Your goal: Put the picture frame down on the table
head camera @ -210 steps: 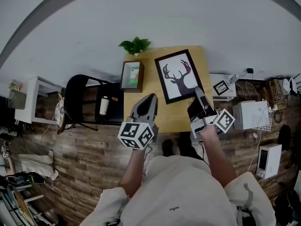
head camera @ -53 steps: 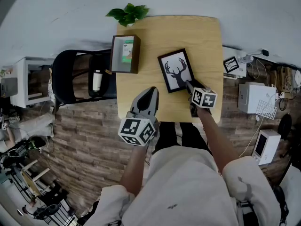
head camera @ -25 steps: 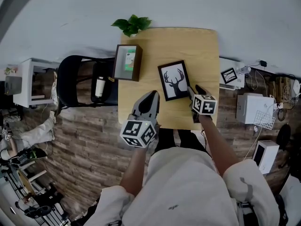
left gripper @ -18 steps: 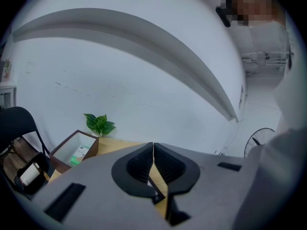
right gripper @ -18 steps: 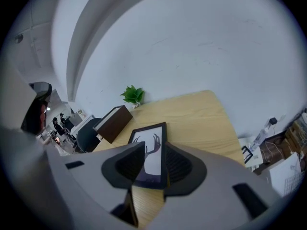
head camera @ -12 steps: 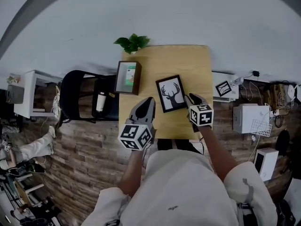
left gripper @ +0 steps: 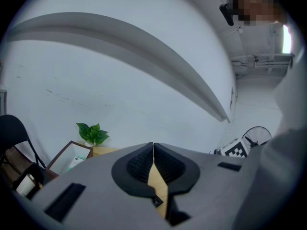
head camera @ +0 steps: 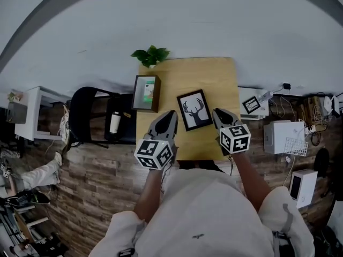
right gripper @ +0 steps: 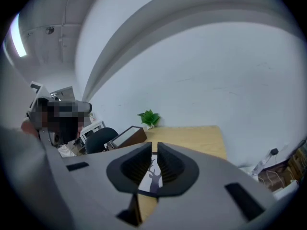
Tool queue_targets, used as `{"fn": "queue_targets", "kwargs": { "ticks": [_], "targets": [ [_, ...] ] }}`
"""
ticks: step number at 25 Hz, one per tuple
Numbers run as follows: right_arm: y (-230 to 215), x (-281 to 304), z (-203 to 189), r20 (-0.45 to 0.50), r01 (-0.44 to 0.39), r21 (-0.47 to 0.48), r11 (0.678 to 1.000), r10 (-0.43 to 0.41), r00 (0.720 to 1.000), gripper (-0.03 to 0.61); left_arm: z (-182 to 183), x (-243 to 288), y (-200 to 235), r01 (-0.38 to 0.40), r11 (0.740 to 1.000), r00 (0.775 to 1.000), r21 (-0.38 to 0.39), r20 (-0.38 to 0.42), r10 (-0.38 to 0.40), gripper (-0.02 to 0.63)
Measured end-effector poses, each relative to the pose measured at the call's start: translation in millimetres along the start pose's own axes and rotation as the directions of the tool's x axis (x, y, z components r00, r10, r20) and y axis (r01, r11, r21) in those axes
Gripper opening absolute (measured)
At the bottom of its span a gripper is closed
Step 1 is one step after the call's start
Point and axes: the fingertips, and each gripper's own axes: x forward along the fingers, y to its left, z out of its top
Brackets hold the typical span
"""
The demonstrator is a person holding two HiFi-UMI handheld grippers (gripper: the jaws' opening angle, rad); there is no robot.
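Pic frame (head camera: pixel 194 110) flat on wood tbl (head camera: pixel 214 76); plank floor (head camera: pixel 96 170).

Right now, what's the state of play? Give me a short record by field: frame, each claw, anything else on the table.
frame: flat on the table, deer print up
left claw: shut, empty, over the table's near edge
right claw: jaws slightly apart, empty, just right of the frame
also on table: plant, box
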Motion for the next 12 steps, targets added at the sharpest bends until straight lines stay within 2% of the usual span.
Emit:
{"fn": "queue_targets", "kwargs": {
  "ticks": [12],
  "targets": [
    [34,-47,69,0.153,-0.039,-0.103,0.994,0.054,0.987,0.009,17,-14,-7,0.010,0.999,1.000,0.042,0.022,-0.011,0.008]
  ]
}}
